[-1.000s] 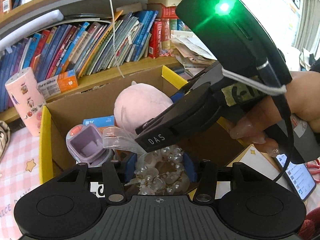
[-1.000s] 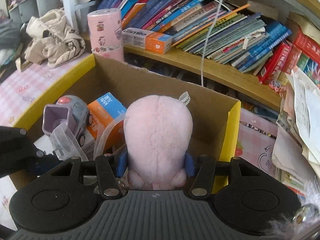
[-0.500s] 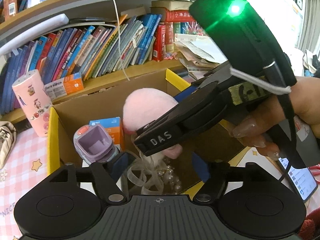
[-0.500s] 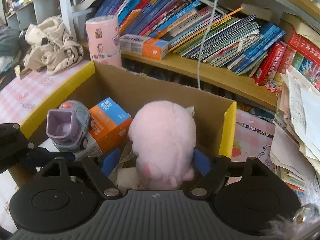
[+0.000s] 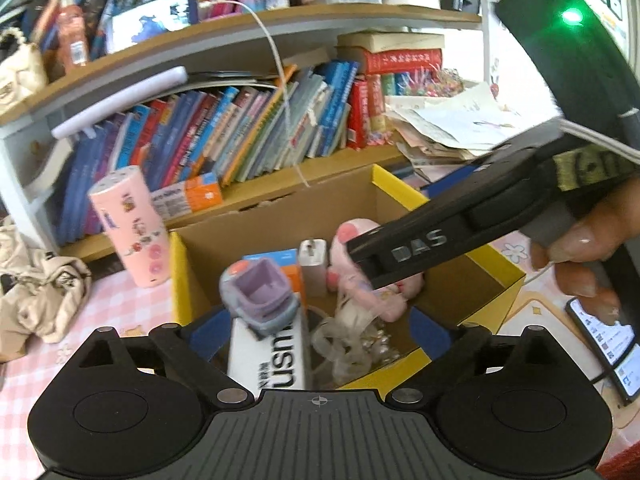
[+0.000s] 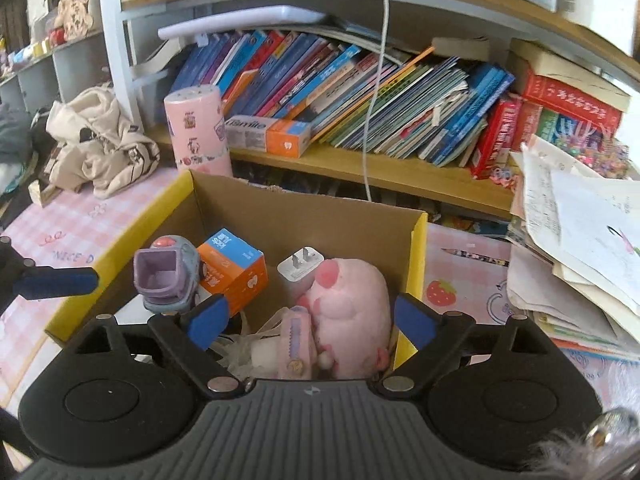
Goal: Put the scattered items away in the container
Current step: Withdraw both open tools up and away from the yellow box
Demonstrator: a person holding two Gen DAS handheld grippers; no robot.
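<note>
Legibly, "DAS" marks the right tongs (image 5: pixel 416 240) above the box (image 5: pixel 496 276).

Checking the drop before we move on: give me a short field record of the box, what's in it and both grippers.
container: cardboard box, yellow flaps, open
in box: pink plush, purple toy car, orange-blue carton, white charger plug, clear ribbon with beads
left gripper: open, jaws just opened, pads touch nothing
right gripper: open, jaws just opened, plush lies below, released
outside box: pink patterned cylinder, beige bag, phone
</note>
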